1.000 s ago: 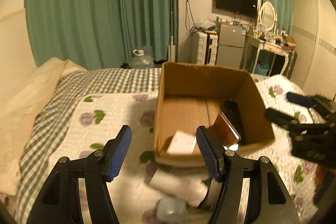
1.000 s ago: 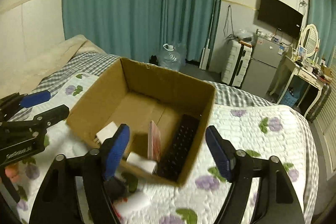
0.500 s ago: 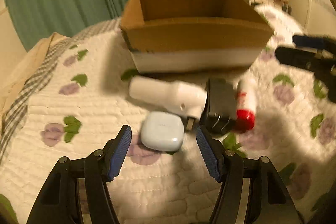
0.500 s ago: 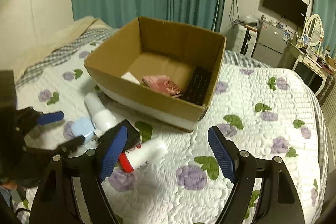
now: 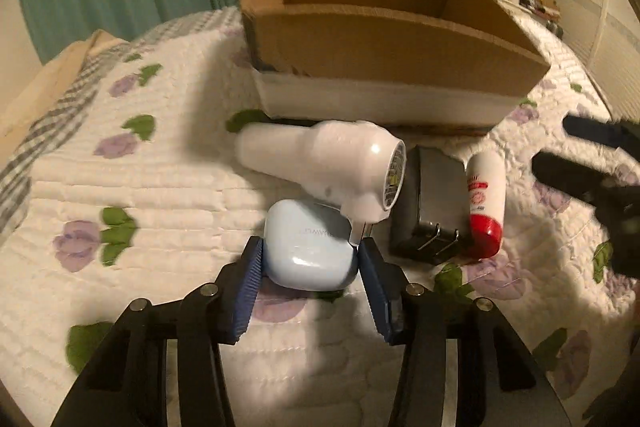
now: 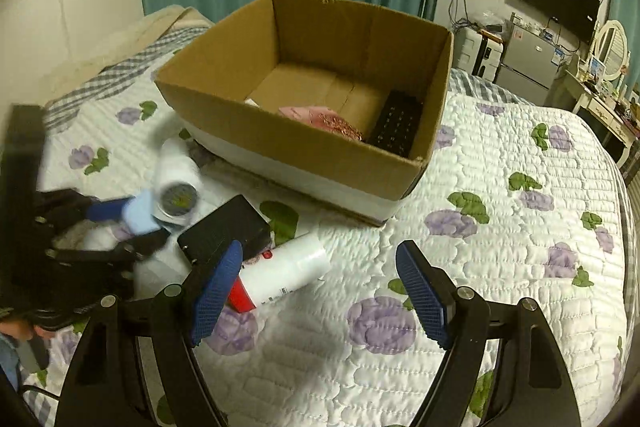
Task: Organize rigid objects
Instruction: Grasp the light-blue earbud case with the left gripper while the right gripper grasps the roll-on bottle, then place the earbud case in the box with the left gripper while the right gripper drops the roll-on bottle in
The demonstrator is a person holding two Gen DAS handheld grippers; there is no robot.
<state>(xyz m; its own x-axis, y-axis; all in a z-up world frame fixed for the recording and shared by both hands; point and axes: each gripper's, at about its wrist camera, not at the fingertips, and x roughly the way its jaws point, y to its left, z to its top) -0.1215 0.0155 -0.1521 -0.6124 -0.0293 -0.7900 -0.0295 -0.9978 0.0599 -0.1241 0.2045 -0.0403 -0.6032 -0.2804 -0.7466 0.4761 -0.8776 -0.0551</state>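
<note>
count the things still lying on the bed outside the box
4: a blue case between the left gripper fingers, a white shaver behind it, a black charger, and a red-capped bottle rightmost.

open quilt [image 6: 500,267] lies right of the bottle [image 6: 286,273]; charger [image 5: 434,203] and shaver [image 5: 320,163] crowd the case [image 5: 310,247].

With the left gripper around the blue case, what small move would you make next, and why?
Probably close the left gripper fully on the blue case and lift it slightly. Its pads flank the case, which lies on the quilt with the white device resting over its far edge, so lifting clears it before heading to the box.
</note>
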